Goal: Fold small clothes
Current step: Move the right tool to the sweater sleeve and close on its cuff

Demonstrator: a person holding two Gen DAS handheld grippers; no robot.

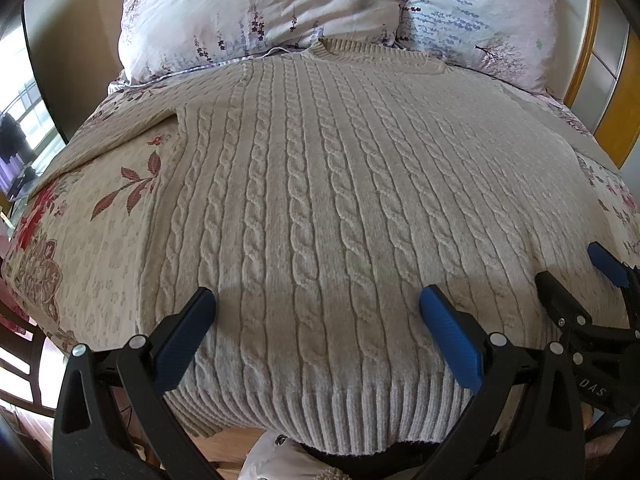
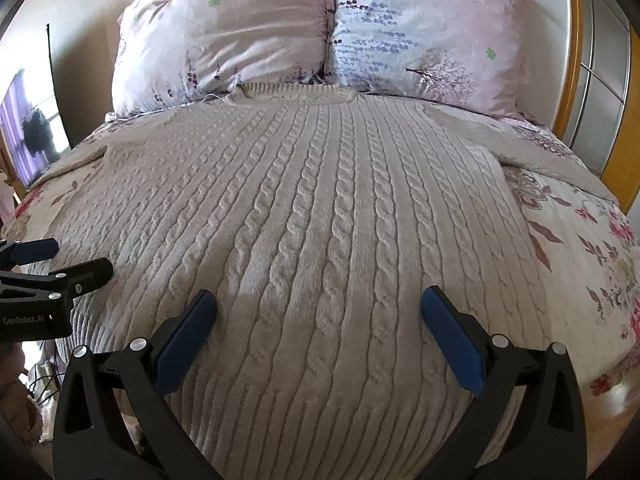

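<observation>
A cream cable-knit sweater point(image 1: 320, 184) lies spread flat on the bed point(image 1: 100, 248), its collar point(image 2: 288, 92) at twelve o'clock against two floral pillows point(image 2: 224, 40), its ribbed hem point(image 1: 352, 408) at six o'clock, hanging a little over the bed's near edge. One sleeve point(image 1: 120, 132) runs out toward nine o'clock, the other point(image 2: 552, 148) toward three o'clock. As far as I can see, no fold has been made: the body is smooth, both sleeves are out, and the hem is unturned. So the whole job looks to be ahead, probably the sleeves in first and then the hem up toward the collar.

The left tool point(image 1: 318, 312) hovers low over the hem with its blue fingers spread wide, gripping nothing. The right tool point(image 2: 319, 312) sits beside it, just toward three o'clock, equally released and empty above the lower body of the knit. Whether the fingertips are brushing the wool or floating just clear, I cannot tell. Both seem poised for a first grasp.
</observation>
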